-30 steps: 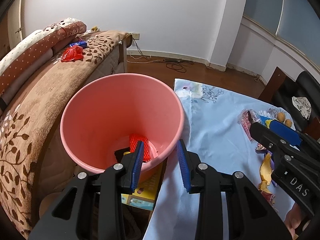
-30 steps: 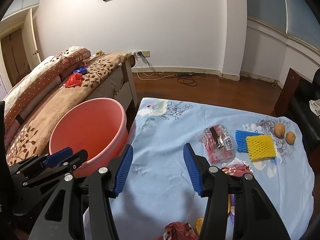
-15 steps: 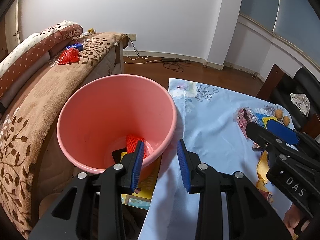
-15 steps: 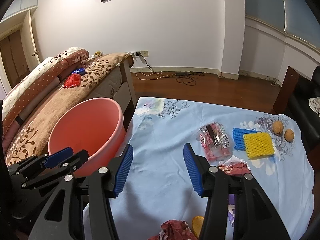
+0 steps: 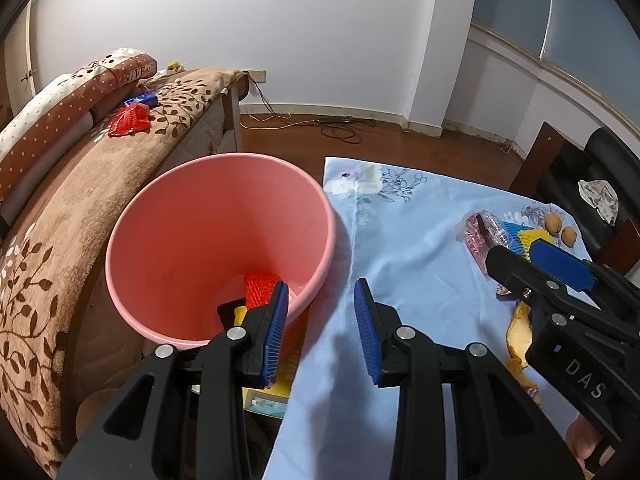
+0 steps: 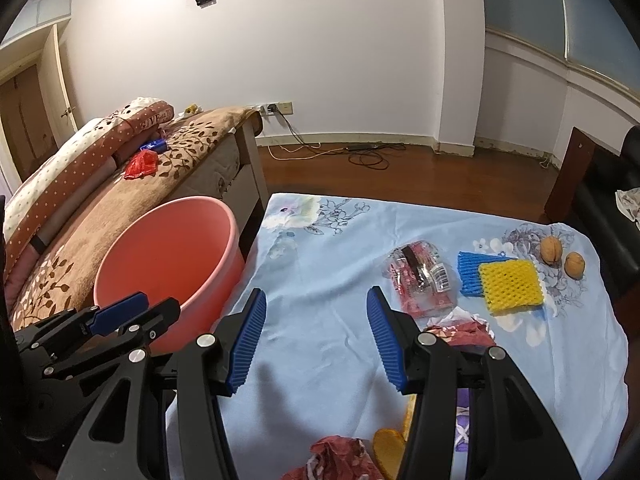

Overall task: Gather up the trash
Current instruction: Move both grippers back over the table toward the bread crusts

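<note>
Both tongs, left tongs (image 5: 320,316) and right tongs (image 6: 316,336), apart and holding nothing. Trash on the blue tabletop (image 6: 320,264): clear wrapper (image 6: 420,280), yellow foam net (image 6: 510,286), blue foam net (image 6: 468,272), red crumpled paper (image 6: 464,328). All probably light and soft, squashy. Best pinched in the middle. Pink bucket (image 5: 216,240) just beside the tabletop, with red net (image 5: 260,286) inside.

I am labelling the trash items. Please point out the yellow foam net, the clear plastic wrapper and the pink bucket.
yellow foam net (image 6: 511,286): right wrist view, middle of its mesh.
clear plastic wrapper (image 6: 422,276): right wrist view, centre, by the label.
pink bucket (image 5: 200,240): left wrist view, inner wall.
</note>
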### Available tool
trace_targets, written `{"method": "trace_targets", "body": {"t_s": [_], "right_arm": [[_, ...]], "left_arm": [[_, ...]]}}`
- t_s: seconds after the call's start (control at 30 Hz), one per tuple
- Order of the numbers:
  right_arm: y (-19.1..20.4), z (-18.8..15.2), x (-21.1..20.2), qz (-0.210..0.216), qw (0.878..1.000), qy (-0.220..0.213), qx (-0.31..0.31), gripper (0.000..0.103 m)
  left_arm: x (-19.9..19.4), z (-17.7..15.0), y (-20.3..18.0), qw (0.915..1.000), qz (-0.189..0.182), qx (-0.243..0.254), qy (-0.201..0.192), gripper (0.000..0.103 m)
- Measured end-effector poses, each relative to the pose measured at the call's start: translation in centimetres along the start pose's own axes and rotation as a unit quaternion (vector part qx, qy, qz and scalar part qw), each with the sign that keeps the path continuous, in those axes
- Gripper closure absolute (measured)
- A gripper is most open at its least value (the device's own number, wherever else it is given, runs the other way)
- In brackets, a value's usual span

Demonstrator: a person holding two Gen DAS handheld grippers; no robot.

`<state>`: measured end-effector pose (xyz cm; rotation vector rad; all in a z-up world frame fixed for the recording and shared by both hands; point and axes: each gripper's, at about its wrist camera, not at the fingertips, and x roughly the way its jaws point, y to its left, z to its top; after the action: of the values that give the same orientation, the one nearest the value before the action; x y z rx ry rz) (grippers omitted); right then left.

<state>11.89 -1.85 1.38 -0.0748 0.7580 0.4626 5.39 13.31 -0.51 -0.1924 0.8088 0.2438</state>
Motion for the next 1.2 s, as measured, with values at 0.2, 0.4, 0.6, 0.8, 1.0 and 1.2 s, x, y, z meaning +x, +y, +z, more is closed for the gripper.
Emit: {"method": "trace_targets", "body": {"t_s": [0.2, 0.4, 0.6, 0.8, 1.0, 1.2], "right_arm": [[-1.1, -0.2, -0.4, -0.007, 1.000, 0.000, 0.010, 0.051], [-2.5, -0.6, -0.8, -0.016, 1.000, 0.001, 0.022, 0.051], [-4.2, -1.1, -1.3, -0.027, 0.999, 0.002, 0.035, 0.051], [-6.1, -1.7, -1.8, -0.037, 0.998, 0.003, 0.049, 0.051], [-7.9, -2.4, -2.3, -0.044, 0.997, 0.004, 0.063, 0.051], [-9.6, -3.0, -2.6, -0.051, 0.996, 0.004, 0.079, 0.051]], "left_arm": [[0.0, -0.1, -1.3, 0.9999, -0.003, 0.015, 0.001, 0.069], [-0.1, -0.1, -2.5, 0.9996, -0.006, 0.029, -0.001, 0.069], [-0.1, -0.1, -3.7, 0.9992, -0.008, 0.040, 0.000, 0.069], [-0.1, -0.1, -4.9, 0.9986, -0.010, 0.051, -0.001, 0.069], [-0.2, -0.2, -6.1, 0.9980, -0.010, 0.063, -0.001, 0.069], [-0.1, -0.4, -7.4, 0.9971, -0.010, 0.075, 0.000, 0.069]]}}
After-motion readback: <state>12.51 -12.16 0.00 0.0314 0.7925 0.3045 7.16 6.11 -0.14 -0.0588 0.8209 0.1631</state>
